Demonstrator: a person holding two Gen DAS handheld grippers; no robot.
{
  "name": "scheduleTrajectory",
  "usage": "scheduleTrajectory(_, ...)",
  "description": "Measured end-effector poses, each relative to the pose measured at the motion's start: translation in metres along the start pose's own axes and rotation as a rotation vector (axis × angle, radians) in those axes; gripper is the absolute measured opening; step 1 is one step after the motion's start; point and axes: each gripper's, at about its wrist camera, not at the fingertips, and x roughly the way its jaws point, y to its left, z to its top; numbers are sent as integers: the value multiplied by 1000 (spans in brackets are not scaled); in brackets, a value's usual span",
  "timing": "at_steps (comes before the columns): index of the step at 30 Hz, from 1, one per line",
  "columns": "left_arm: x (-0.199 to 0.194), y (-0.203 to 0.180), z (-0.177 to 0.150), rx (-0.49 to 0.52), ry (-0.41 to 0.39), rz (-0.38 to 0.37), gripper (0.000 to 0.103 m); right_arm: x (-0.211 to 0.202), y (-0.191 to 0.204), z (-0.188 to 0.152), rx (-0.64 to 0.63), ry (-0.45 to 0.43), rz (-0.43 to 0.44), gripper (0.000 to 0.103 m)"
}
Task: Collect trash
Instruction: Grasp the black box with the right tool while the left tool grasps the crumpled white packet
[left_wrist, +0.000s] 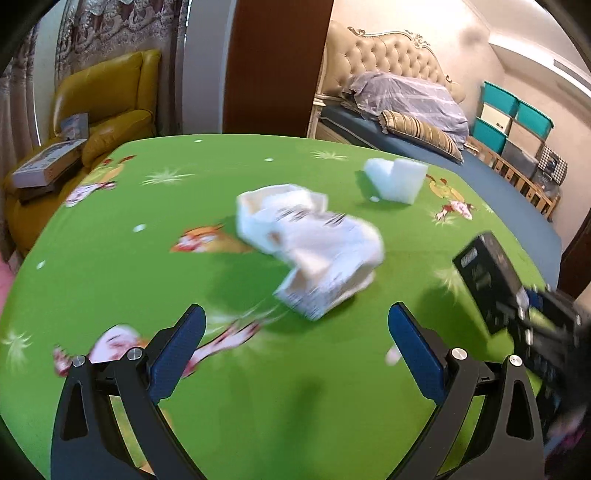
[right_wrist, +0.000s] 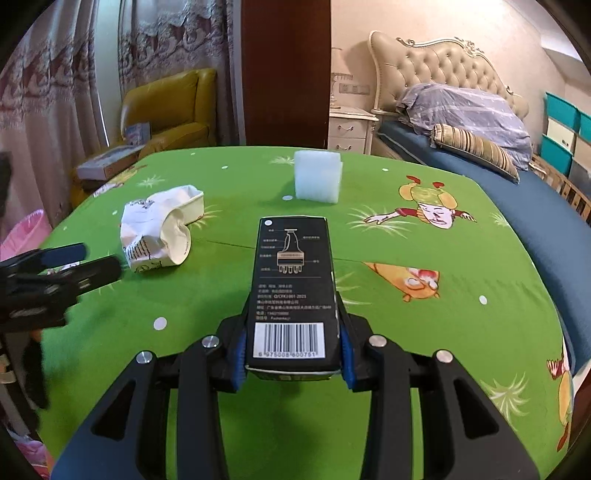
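A green tabletop (right_wrist: 424, 325) printed with cartoon figures fills both views. On it, ahead of the left tool (left_wrist: 297, 332), lies a crumpled white paper carton (left_wrist: 310, 251), just beyond the blue fingertips and not between them; that tool's jaws stand wide apart with nothing in them. Farther back stands a white foam block (right_wrist: 317, 177), well apart from both tools. The right tool (right_wrist: 293, 345) is clamped on the near, barcode end of a black box (right_wrist: 291, 280), its blue pads pressing both sides, the box pointing away over the tabletop toward the foam block.
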Motion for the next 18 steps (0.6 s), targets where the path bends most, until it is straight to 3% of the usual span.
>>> scheduleTrajectory(9, 43, -18, 24, -23, 46, 75, 93, -3, -7, -2, 51, -3, 17, 37)
scheduleTrajectory(11, 48, -21, 21, -3, 59, 79, 72, -3, -7, -2, 51, -2, 14, 37)
scheduleTrajectory(12, 47, -22, 19, 7, 64, 68, 67, -3, -6, -2, 46, -5, 12, 37)
scheduleTrajectory(18, 16, -22, 5, 40, -23, 50, 65, -3, 2, -1, 11, -2, 4, 37)
